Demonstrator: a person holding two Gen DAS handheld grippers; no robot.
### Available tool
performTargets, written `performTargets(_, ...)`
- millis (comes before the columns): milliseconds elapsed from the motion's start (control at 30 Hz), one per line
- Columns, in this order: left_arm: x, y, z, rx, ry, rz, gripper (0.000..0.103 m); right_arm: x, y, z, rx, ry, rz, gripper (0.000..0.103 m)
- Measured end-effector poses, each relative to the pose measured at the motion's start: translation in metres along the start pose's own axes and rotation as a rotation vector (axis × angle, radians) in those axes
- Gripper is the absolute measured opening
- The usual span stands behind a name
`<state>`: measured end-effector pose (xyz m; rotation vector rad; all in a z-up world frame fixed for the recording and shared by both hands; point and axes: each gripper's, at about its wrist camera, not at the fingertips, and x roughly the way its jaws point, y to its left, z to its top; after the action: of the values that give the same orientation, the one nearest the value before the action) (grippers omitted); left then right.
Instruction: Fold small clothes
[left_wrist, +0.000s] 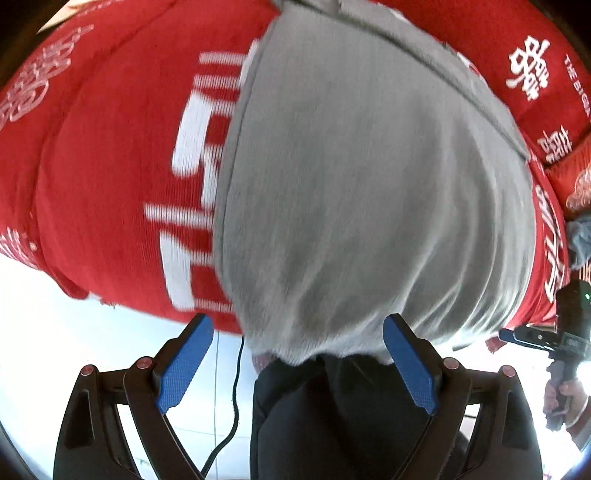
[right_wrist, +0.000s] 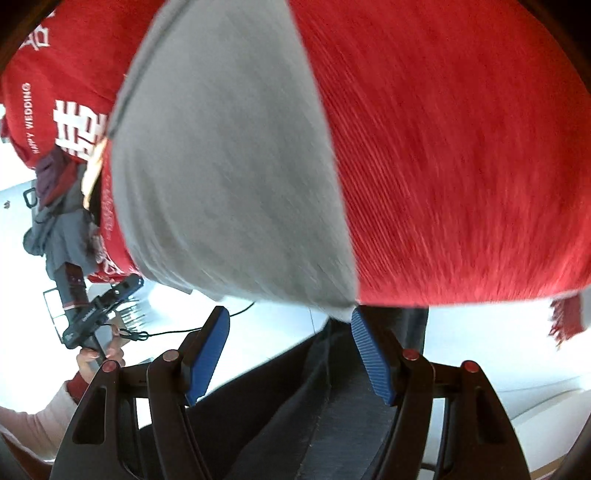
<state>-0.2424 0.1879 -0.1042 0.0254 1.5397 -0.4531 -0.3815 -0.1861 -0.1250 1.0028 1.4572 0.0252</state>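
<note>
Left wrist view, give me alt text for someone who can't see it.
A grey garment lies spread over a red cloth with white lettering, filling most of the frame. The left gripper is open, blue pads apart at the garment's near edge.

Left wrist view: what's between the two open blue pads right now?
The near edge of the grey garment sags between the left gripper's pads, with dark cloth below it. Nothing is pinched.

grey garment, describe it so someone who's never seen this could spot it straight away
A red cloth printed with white characters covers the whole surface. On it lies the grey garment, reaching the near edge just ahead of both open grippers, left gripper and right gripper. It is the only plain, unprinted grey piece, with a stitched seam along one side.
</note>
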Motion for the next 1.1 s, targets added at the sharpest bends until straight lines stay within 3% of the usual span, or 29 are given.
performTargets(133, 0.019, 0.01, -0.015, 0.01, 0.02, -0.029, 0.094, 0.019, -0.012, -0.009, -0.026, 0.003, -0.024, 0.072)
performTargets(367, 0.045, 0.003, -0.012, 0.032, 0.034, -0.067, 0.094, 0.044, -0.018, -0.005, -0.024, 0.003, 0.007, 0.072)
performTargets(400, 0.046, 0.002, -0.011, 0.03, 0.033, -0.066, 0.093, 0.045, -0.019, -0.007, -0.021, 0.004, 0.021, 0.068)
performTargets(433, 0.046, 0.002, -0.01, 0.027, 0.027, -0.07, 0.092, 0.045, -0.019, -0.008, -0.015, 0.001, 0.043, 0.049)
performTargets(467, 0.045, 0.003, -0.011, 0.024, 0.023, -0.061, 0.083, 0.047, -0.017, -0.009, -0.002, -0.001, 0.054, 0.024)
performTargets(500, 0.046, 0.003, -0.013, 0.023, 0.03, -0.063, 0.068, 0.044, -0.017, -0.013, 0.019, -0.011, 0.085, 0.014)
performTargets(533, 0.045, 0.005, -0.015, 0.024, 0.042, -0.082, 0.06, 0.041, -0.016, -0.015, 0.028, -0.022, 0.108, 0.009)
performTargets(600, 0.044, 0.007, -0.018, 0.038, 0.058, -0.119, 0.012, 0.035, -0.011, -0.02, 0.042, -0.047, 0.149, 0.008)
performTargets(700, 0.032, 0.006, -0.019, 0.052, 0.059, -0.185, 0.012, 0.024, 0.003, -0.024, 0.052, -0.078, 0.212, 0.007)
performTargets(900, -0.02, -0.005, -0.012, 0.023, -0.033, -0.313, 0.012, -0.019, 0.03, -0.014, 0.059, -0.179, 0.351, 0.006)
performTargets(1100, -0.072, -0.007, 0.035, 0.008, -0.142, -0.39, 0.012, -0.079, 0.044, 0.028, 0.04, -0.293, 0.491, 0.006)
